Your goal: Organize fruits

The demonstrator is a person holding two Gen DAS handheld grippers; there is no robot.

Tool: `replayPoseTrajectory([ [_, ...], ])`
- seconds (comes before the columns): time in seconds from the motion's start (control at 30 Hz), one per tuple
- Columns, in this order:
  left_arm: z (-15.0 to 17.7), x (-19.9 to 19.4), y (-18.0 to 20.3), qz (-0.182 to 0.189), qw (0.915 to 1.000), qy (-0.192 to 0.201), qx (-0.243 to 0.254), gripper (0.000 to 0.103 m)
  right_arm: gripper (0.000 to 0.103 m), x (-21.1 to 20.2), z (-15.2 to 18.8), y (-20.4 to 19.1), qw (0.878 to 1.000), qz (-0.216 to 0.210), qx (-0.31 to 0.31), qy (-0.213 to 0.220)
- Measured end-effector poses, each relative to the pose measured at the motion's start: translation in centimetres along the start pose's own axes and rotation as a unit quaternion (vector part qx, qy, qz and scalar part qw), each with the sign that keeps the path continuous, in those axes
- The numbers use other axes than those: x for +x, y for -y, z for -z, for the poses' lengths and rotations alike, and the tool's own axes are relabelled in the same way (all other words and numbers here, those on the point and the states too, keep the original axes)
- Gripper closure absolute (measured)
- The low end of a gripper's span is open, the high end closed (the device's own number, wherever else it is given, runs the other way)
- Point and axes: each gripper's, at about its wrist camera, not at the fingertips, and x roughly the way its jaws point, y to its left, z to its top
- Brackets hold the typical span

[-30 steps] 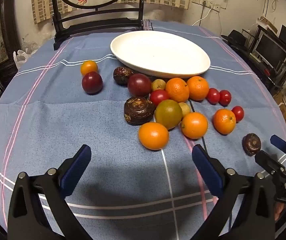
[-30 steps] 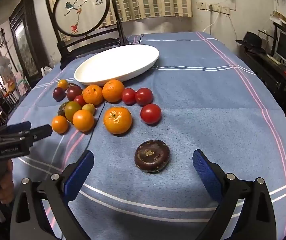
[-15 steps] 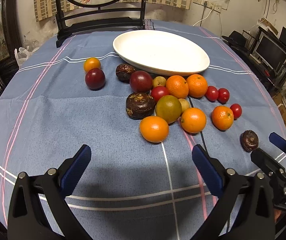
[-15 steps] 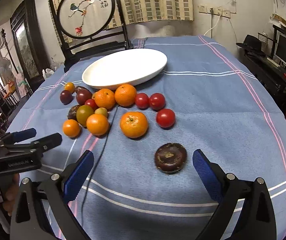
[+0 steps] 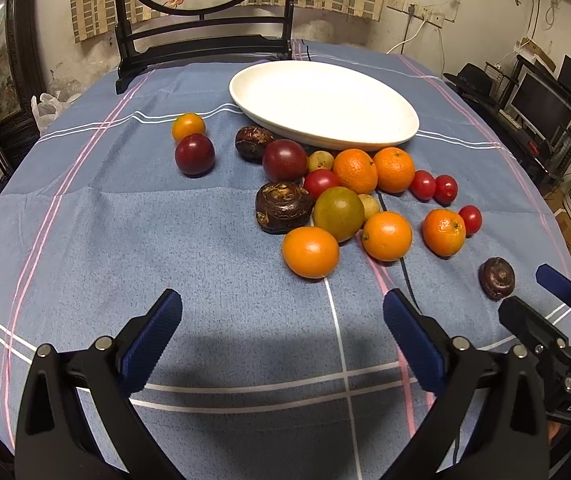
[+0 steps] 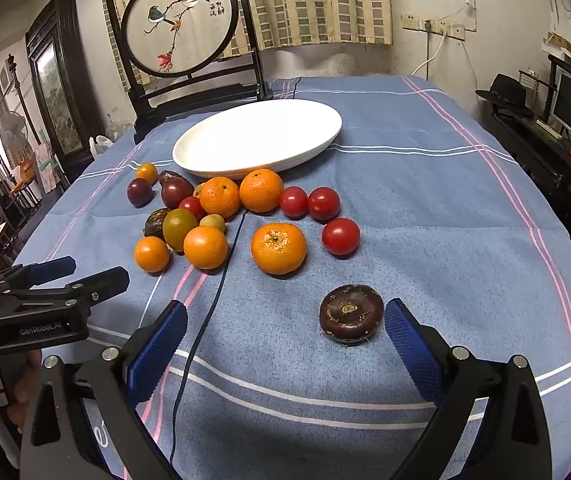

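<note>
A white oval plate (image 5: 321, 108) sits empty at the back of the blue cloth; it also shows in the right wrist view (image 6: 257, 136). In front of it lie several fruits: oranges (image 5: 311, 252), red tomatoes (image 6: 340, 236), dark plums (image 5: 194, 155), a green-brown fruit (image 5: 338, 213) and dark brown water chestnuts (image 5: 283, 207). One lone brown chestnut (image 6: 350, 314) lies just inside my right gripper's (image 6: 285, 338) right fingertip. My right gripper is open and empty. My left gripper (image 5: 283, 326) is open and empty, short of the nearest orange.
A dark wooden stand with a round embroidered screen (image 6: 181, 24) stands at the table's far edge. A thin black cable (image 6: 221, 280) runs across the cloth. Monitors and shelves (image 5: 545, 108) stand to the right of the table.
Both grippers have pulled back and risen a little. The lone brown chestnut has shifted from mid-gap toward my right gripper's right fingertip. No fruit has moved.
</note>
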Motion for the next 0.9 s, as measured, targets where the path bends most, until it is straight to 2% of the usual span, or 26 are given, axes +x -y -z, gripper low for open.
replayPoseTrajectory([
  [0.9,0.37,0.09,0.17,0.002,0.9999,-0.01,0.003,0.004,0.004,0.19,0.39,0.52,1.0,-0.001,0.009,-0.005],
])
